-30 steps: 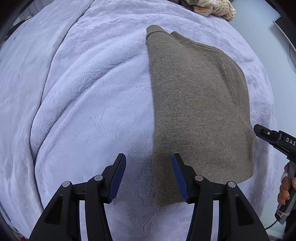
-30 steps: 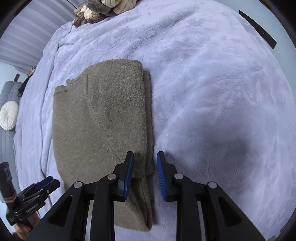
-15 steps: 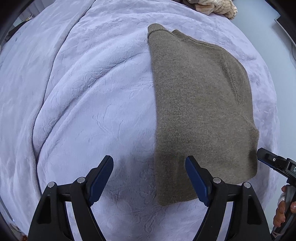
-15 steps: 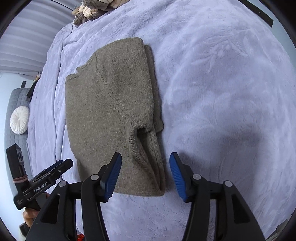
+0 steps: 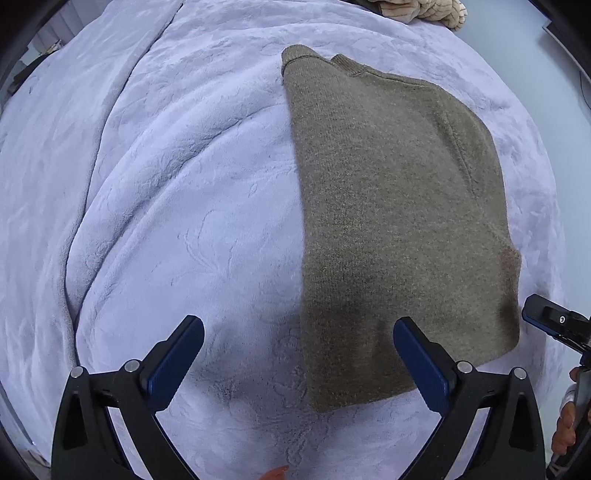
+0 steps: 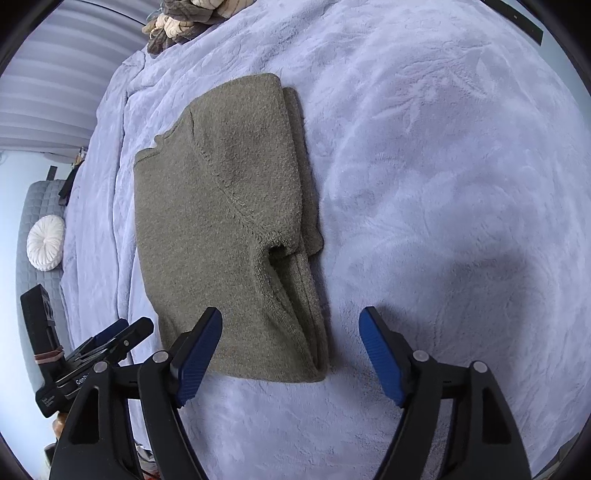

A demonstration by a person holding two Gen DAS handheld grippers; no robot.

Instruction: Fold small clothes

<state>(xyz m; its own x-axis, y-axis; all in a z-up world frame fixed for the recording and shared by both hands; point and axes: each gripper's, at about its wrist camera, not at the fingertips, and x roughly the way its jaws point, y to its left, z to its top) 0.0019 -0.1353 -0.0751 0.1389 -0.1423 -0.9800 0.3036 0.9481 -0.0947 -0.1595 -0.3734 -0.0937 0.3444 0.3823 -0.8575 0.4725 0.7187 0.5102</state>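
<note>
Left gripper (image 5: 298, 360): jaws spread wide, nothing held, blue pads (image 5: 173, 363) raised over the bed, straddling the near left corner of the sweater (image 5: 395, 229). Right gripper (image 6: 290, 350): jaws likewise spread wide and empty, poised above the near right corner of the same garment, one pad over the knit, the other over bare blanket (image 6: 461, 166).

Sweater: olive-brown knit, lying flat on the lavender plush blanket, folded into a narrow upright panel. Neckband at the far end, hem at the near end. Sleeve tucked along the right edge, layers visibly stacked there; small open pocket at the underarm fold (image 6: 280, 254).

Heap of other clothes (image 6: 184, 22) at the far edge of the bed, well apart from the sweater. Round white cushion (image 6: 46, 242) on grey quilted seating beside the bed, possibly a sofa.
</note>
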